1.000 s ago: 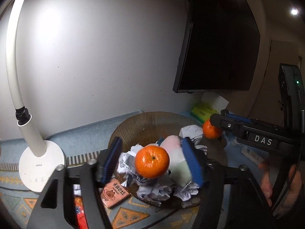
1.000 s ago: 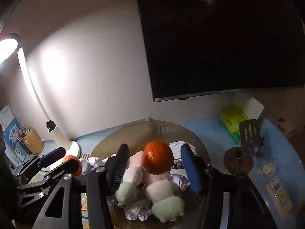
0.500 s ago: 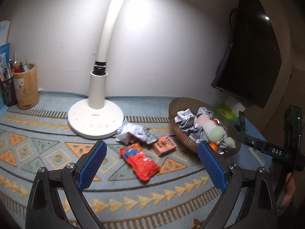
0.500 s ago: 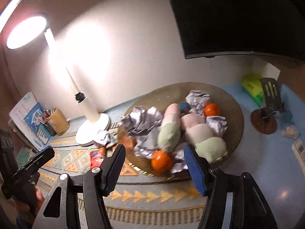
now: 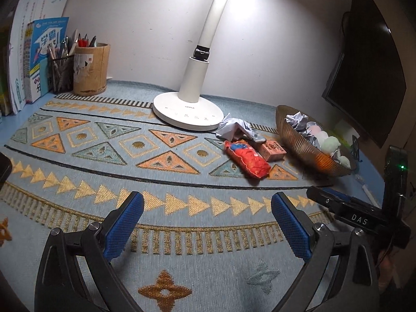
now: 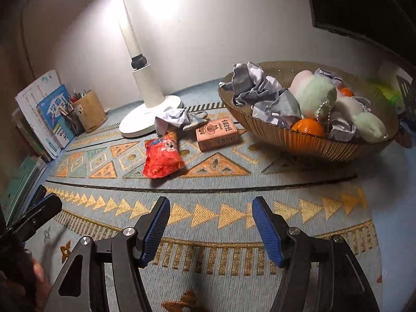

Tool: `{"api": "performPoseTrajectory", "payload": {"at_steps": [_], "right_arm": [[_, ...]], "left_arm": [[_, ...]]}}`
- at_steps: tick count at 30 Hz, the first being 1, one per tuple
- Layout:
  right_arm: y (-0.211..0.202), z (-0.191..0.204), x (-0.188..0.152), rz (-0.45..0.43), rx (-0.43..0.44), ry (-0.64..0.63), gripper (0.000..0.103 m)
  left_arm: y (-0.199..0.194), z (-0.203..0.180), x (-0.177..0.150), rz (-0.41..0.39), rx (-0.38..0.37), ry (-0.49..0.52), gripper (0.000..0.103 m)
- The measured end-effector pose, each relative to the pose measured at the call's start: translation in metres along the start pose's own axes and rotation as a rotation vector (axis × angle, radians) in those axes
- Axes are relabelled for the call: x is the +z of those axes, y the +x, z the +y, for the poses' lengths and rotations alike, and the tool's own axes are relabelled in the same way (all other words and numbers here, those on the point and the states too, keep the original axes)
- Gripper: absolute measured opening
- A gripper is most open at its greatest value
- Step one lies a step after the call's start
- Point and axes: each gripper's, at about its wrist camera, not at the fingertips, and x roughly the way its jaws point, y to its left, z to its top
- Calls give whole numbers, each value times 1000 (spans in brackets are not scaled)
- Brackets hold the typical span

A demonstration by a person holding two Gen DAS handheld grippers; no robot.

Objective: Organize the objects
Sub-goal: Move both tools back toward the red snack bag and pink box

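Note:
A ribbed brown bowl [image 6: 299, 143] stands at the right of the patterned mat. It holds crumpled paper [image 6: 249, 83], pastel plush toys [image 6: 316, 93] and two oranges [image 6: 308, 127]. Left of the bowl, a red snack bag [image 6: 162, 158], a pink box [image 6: 217, 134] and a paper wad [image 6: 179, 118] lie on the mat. My right gripper [image 6: 210, 204] hovers open over the mat's front border, nothing between its blue pads. My left gripper [image 5: 206, 200] is open wide and empty, well short of the red bag [image 5: 247, 158] and the bowl [image 5: 299, 145].
A white desk lamp [image 5: 187, 111] stands behind the loose items, lit. Pen holders [image 5: 89, 72] and upright books [image 5: 39, 59] line the back left corner. A dark monitor [image 5: 369, 78] hangs at the right wall. The mat [image 5: 156, 156] covers the desk.
Each gripper had an orange between its jaws over the bowl. Both have since drawn back and down toward the mat's front, empty, and the oranges lie in the bowl.

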Motion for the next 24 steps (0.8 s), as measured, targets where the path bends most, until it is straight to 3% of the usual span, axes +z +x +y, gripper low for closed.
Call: {"api": "performPoseTrajectory", "payload": {"at_steps": [3,11,15,19,24], "right_arm": [[3,-6,2,5,-16,25,83],[1,-3,3,-8,-30,18,84],[3,-8,9,-6,3,41,84],[28,-11,34,76,38,76,84],[53,-9,56,93,64,160,84]], "left_arm": [[5,-7,-2,34,17,43,98],[6,-27,-8,30,74,152,98],[9,-30,-6,46,64,165,98],[36,-37,16,151,-45,156,98],[81,-64,40,133,19,295,97]]}}
